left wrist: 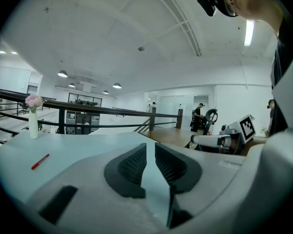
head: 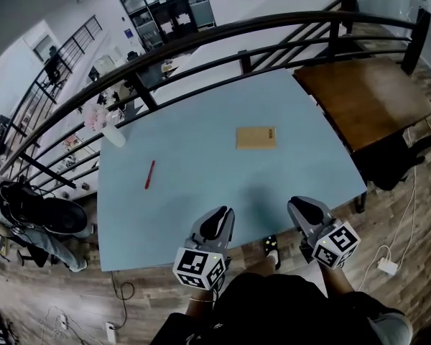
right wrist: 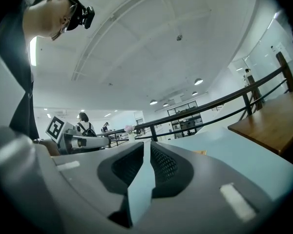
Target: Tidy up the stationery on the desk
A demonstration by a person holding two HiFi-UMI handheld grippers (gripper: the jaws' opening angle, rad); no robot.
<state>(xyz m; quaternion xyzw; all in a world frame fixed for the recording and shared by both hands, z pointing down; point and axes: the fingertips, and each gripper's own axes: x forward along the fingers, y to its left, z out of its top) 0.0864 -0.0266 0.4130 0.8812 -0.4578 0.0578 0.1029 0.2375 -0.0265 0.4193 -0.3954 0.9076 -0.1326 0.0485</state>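
A red pen (head: 150,174) lies on the pale blue desk (head: 201,113), left of the middle; it also shows in the left gripper view (left wrist: 40,161). A flat brown notebook (head: 256,138) lies further back, right of the middle, and its edge peeks past the right jaw in the right gripper view (right wrist: 200,152). My left gripper (head: 223,213) hovers over the desk's near edge, jaws a slim gap apart with nothing between them (left wrist: 150,151). My right gripper (head: 297,205) is beside it, also a narrow slit apart and empty (right wrist: 147,149). Both point across the desk, far from pen and notebook.
A small white vase of pink flowers (head: 106,129) stands at the desk's far left corner. A black railing (head: 237,33) runs behind the desk. A brown wooden table (head: 366,99) adjoins on the right. Cables and a power strip (head: 386,266) lie on the floor.
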